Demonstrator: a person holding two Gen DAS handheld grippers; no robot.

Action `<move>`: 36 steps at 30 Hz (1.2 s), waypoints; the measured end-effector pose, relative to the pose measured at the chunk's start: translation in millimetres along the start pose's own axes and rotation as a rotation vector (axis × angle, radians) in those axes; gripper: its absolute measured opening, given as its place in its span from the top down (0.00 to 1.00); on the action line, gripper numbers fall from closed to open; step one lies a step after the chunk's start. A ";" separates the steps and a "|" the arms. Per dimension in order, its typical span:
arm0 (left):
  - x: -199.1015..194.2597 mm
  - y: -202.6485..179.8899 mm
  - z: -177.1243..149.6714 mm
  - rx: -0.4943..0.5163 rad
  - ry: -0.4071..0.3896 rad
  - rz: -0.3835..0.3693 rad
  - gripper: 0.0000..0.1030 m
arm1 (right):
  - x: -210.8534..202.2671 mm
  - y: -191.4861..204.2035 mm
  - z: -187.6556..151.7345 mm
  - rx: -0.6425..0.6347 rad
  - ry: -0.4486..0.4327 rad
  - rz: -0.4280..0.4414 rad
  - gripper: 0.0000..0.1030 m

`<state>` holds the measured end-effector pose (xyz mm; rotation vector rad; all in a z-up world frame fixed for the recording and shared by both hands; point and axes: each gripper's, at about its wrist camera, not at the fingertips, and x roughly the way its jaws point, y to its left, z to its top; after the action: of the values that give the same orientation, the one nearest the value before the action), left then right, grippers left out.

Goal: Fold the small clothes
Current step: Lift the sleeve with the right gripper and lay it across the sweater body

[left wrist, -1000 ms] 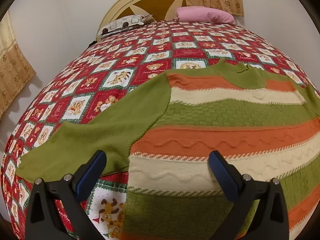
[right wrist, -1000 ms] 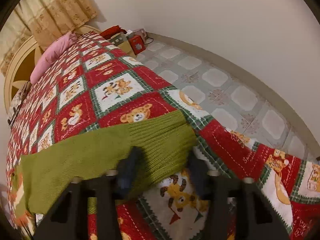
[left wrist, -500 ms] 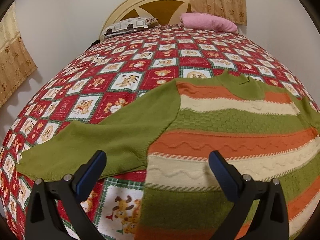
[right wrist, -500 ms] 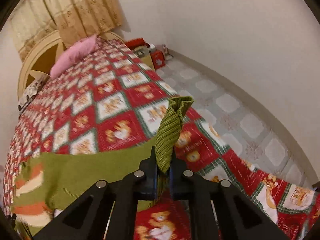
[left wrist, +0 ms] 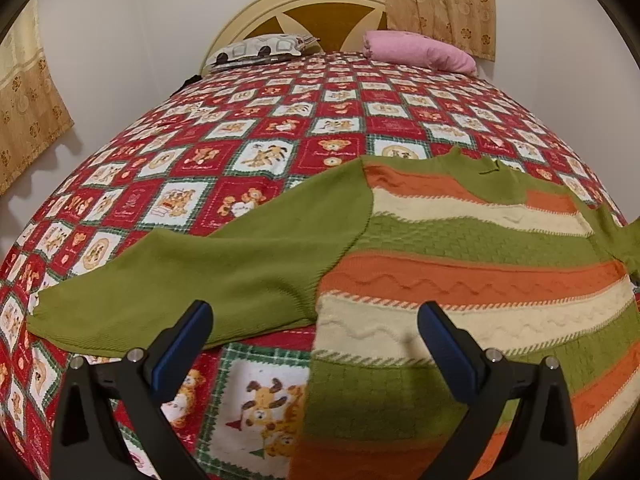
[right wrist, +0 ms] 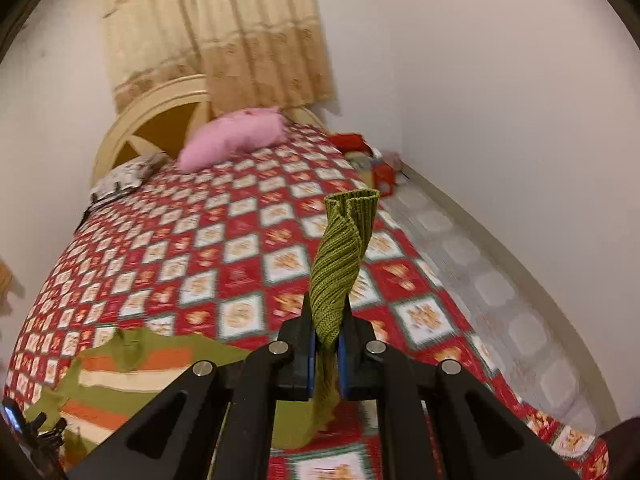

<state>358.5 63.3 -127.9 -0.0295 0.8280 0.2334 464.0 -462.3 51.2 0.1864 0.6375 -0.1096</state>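
Most of the striped sweater (left wrist: 460,264) lies flat on the quilted bed (left wrist: 260,128), roomy ahead though its right edge drops to floor; the right gripper (right wrist: 325,354), clamped on the raised cuff (right wrist: 340,264), could drag the body askew; the left gripper (left wrist: 314,340) gapes, empty.

White walls (right wrist: 500,100), beige curtains (right wrist: 240,40), cream headboard (left wrist: 320,4), seemingly tiled floor (right wrist: 492,288).
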 end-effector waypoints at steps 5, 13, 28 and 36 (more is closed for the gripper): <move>-3.7 13.4 -1.4 -0.017 -0.012 -0.003 0.00 | -19.1 58.4 13.9 -0.074 -0.038 0.063 0.93; -4.3 29.7 -7.2 -0.043 -0.021 -0.031 0.00 | -33.4 157.8 14.4 -0.214 -0.064 0.161 0.93; 3.2 68.2 -19.4 -0.093 -0.017 -0.046 0.00 | 16.4 345.7 -74.7 -0.446 0.025 0.323 0.93; 5.6 84.8 -26.7 -0.109 -0.004 -0.052 0.00 | 88.8 431.0 -186.5 -0.535 0.138 0.393 0.92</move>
<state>324.4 143.9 -144.6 -0.1522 0.8087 0.2289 495.0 -6.5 -89.2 -0.2016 0.7350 0.4535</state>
